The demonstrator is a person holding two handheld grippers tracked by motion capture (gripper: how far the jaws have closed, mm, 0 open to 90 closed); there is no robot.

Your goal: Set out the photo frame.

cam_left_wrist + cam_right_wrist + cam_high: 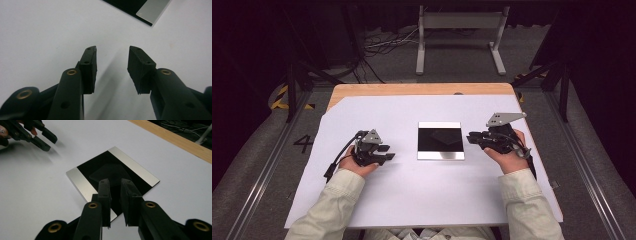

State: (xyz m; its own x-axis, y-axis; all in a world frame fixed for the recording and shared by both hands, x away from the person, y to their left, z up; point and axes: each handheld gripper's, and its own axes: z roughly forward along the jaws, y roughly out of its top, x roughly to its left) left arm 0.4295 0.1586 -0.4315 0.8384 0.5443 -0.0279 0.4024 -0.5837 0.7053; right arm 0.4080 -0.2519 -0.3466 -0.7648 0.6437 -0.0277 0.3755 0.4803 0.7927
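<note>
Your right gripper (115,185) hovered at the black tile (440,140) mid-desk, jaws narrowly parted and empty. Your left gripper (112,58), jaws wide and empty, rested well left of it.

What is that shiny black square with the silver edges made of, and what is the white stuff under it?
The black square plate looks like glossy glass or polished plastic: it mirrors a faint shape. Its two silver strips look like brushed metal, though that is a guess. The white sheet looks like matt paper or card lying on a wooden tabletop.
</note>
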